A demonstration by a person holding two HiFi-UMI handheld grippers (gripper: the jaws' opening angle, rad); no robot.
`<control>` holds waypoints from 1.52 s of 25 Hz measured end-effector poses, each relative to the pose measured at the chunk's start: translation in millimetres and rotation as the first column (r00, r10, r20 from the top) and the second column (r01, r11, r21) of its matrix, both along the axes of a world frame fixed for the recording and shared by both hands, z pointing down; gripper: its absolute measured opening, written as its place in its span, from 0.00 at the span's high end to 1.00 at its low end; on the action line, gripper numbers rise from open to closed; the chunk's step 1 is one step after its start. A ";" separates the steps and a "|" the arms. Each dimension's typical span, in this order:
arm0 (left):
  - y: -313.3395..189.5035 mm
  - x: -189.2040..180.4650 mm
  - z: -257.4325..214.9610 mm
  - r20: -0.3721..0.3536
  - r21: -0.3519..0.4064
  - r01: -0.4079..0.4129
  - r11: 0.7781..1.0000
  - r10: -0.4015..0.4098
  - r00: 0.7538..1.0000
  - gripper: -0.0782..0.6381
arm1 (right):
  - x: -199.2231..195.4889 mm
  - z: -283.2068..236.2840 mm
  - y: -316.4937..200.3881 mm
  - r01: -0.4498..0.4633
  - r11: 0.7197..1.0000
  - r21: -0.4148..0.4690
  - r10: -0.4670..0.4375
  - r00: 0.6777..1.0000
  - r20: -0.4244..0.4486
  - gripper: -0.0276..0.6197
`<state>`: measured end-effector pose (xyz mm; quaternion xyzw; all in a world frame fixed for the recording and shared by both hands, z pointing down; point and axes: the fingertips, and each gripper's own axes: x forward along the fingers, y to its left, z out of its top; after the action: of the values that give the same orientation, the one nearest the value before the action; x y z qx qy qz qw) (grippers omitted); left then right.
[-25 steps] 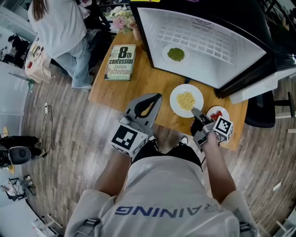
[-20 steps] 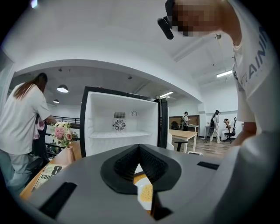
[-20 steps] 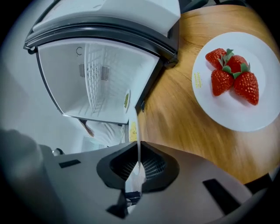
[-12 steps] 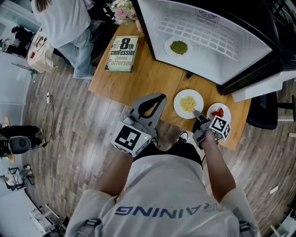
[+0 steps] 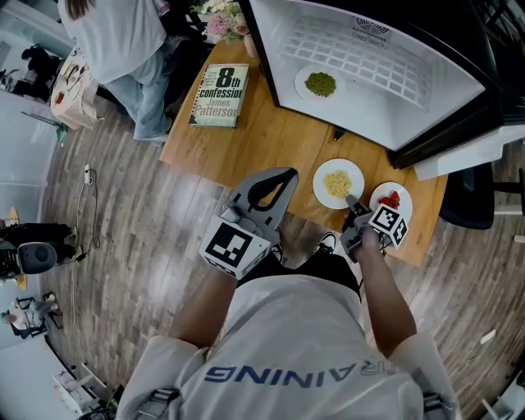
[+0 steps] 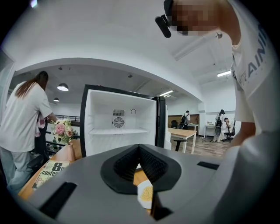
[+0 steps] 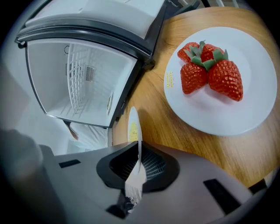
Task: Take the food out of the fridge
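On the wooden table (image 5: 262, 139) stands an open white fridge (image 5: 369, 66) with a plate of green food (image 5: 320, 84) inside. In front of it, a white plate of yellow food (image 5: 338, 183) lies at table level, and my right gripper (image 5: 353, 203) is shut on its near rim. The right gripper view shows that rim (image 7: 133, 127) edge-on between the jaws of the right gripper (image 7: 139, 146). A plate of strawberries (image 5: 390, 199) sits just right of it. My left gripper (image 5: 277, 176) hovers over the table's front edge, jaw tips together, holding nothing.
A paperback book (image 5: 220, 95) lies at the table's back left, with a vase of flowers (image 5: 217, 20) behind it. A person in a white top (image 5: 115, 41) stands beside that corner. Wooden floor surrounds the table; a cable (image 5: 86, 213) trails on the left.
My right gripper has come down with the yellow food plate, which now lies lower and closer to the strawberry plate. The left gripper has stayed about where it was.
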<state>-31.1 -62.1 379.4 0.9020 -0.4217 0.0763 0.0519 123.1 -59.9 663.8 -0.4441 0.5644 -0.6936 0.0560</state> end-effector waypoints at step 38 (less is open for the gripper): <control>-19.2 -6.2 -1.4 -0.051 -0.031 -0.037 0.999 0.036 0.998 0.88 | -32.3 7.9 49.3 0.796 0.596 -0.108 -0.743 0.495 -0.451 0.54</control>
<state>-37.3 -81.3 378.0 0.9103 -0.4024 0.0612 0.0753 90.9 -10.6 671.8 -0.2892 0.7375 -0.4882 -0.3663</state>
